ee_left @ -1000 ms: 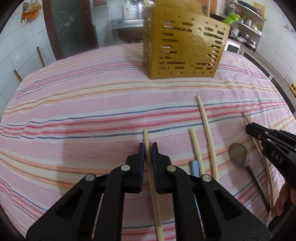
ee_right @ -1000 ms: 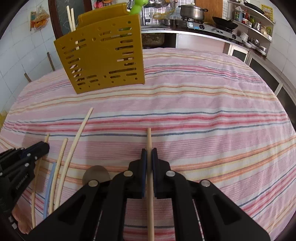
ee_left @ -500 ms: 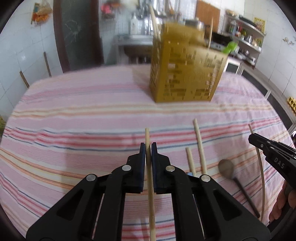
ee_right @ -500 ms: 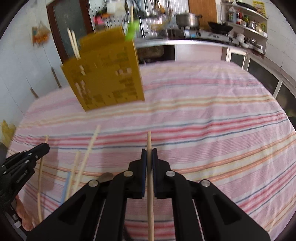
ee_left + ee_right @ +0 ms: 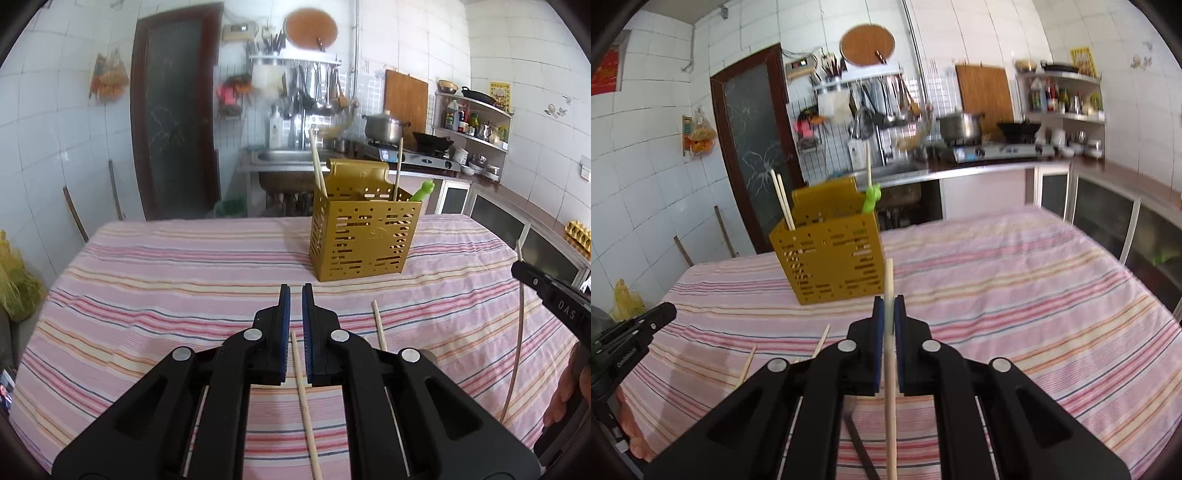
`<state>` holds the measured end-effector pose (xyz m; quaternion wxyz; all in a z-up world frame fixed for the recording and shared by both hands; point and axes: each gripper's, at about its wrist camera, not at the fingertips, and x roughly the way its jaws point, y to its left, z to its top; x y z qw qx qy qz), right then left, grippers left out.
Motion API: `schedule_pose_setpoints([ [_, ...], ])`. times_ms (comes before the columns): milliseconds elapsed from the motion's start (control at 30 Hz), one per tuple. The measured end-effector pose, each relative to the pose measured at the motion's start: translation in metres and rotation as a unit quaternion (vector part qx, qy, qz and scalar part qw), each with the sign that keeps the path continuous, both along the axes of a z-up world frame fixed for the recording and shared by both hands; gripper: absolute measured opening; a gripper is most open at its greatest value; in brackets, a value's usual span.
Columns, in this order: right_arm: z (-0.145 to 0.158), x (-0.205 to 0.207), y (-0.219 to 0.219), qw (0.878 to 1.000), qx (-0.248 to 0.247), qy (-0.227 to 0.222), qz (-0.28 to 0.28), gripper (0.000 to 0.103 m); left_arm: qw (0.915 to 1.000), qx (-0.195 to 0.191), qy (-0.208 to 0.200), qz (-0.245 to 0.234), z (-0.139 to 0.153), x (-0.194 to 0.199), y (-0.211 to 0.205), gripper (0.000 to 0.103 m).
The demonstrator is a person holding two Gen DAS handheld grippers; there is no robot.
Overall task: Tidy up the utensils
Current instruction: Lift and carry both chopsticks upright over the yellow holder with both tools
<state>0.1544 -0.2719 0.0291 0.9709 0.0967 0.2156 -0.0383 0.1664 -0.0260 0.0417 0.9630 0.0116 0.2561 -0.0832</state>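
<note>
A gold perforated utensil holder point(image 5: 364, 236) stands on the striped tablecloth, with chopsticks and a green handle in it; it also shows in the right wrist view point(image 5: 831, 264). My left gripper point(image 5: 296, 291) is lifted above the table, its jaws nearly together with nothing between the tips; a chopstick point(image 5: 304, 398) lies on the cloth below them. My right gripper point(image 5: 889, 301) is shut on a chopstick point(image 5: 890, 280) and holds it up in the air, pointing toward the holder. It also appears at the right edge of the left wrist view point(image 5: 554, 295).
More chopsticks point(image 5: 379, 325) point(image 5: 822, 341) and a dark spoon handle point(image 5: 858, 443) lie on the cloth point(image 5: 166, 277). A kitchen counter with stove and pot point(image 5: 384, 127) stands behind the table. The left gripper shows at the left edge of the right wrist view point(image 5: 635, 332).
Both grippers rose and tilted up. The right one lifted its chopstick off the cloth. The left one no longer holds its chopstick, which lies on the cloth below.
</note>
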Motion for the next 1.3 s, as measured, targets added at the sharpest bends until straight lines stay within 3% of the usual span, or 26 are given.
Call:
schedule_pose_setpoints([
  [100, 0.001, -0.001, 0.001, 1.0, -0.007, 0.004, 0.005, 0.006, 0.9997, 0.007, 0.023, 0.0, -0.007, 0.008, -0.001, 0.005],
  [200, -0.003, 0.006, 0.0, 1.0, -0.012, 0.013, 0.004, 0.006, 0.9972, -0.01, 0.073, 0.013, -0.024, 0.03, 0.006, 0.006],
  [267, -0.008, 0.01, -0.001, 1.0, -0.015, 0.025, 0.006, 0.006, 0.9944, -0.013, 0.102, 0.022, -0.037, 0.045, 0.008, 0.014],
  [333, -0.012, 0.015, -0.001, 0.999, -0.019, 0.031, 0.004, 0.006, 0.9924, -0.006, 0.118, 0.033, -0.05, 0.056, 0.008, 0.035],
  [400, -0.016, 0.02, 0.0, 0.999, -0.025, 0.035, 0.001, 0.006, 0.9903, 0.008, 0.132, 0.042, -0.066, 0.067, 0.006, 0.04],
  [767, -0.033, 0.031, 0.0, 0.998, -0.022, 0.052, 0.003, 0.006, 0.9806, 0.045, 0.189, 0.03, -0.109, 0.093, -0.01, 0.038],
  [867, -0.034, 0.032, 0.001, 0.998, -0.021, 0.054, 0.004, 0.006, 0.9803, 0.04, 0.192, 0.025, -0.109, 0.095, -0.011, 0.03],
  [1000, -0.034, 0.033, 0.002, 0.998, -0.02, 0.054, 0.006, 0.006, 0.9802, 0.045, 0.192, 0.021, -0.108, 0.099, -0.016, 0.006],
  [1167, -0.031, 0.029, 0.001, 0.998, -0.021, 0.051, 0.006, 0.006, 0.9817, 0.031, 0.186, 0.024, -0.101, 0.099, -0.014, 0.006],
  [1300, -0.027, 0.027, 0.002, 0.999, -0.022, 0.047, 0.004, 0.006, 0.9866, 0.019, 0.159, 0.029, -0.083, 0.088, -0.009, 0.005],
])
